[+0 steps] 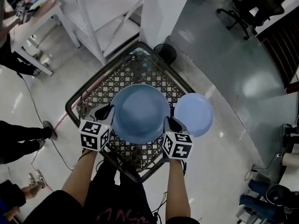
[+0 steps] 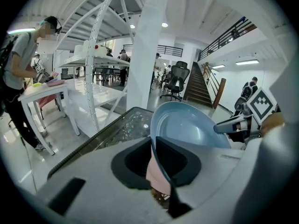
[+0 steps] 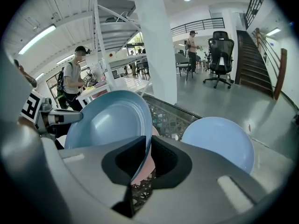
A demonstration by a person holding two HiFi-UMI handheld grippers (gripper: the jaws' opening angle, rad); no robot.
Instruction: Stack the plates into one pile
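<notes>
The big round plate (image 1: 140, 113) is smooth, shiny and blue, and it is held over the middle of the glass table (image 1: 100, 85) with the criss-cross metal top. The left gripper (image 1: 109, 117) and the right gripper (image 1: 169, 125) each pinch its thin rim. A smaller, paler plate (image 1: 194, 114) lies flat on the table's right side, and only the gripper views show something pink (image 3: 146, 171) under the big plate.

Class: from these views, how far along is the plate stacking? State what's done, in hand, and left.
Done: no finished pile shows. In hand: the left gripper and right gripper clamp opposite rims of the large blue plate over the lattice table. Left: the paler plate lies alone on the table, unstacked.
</notes>
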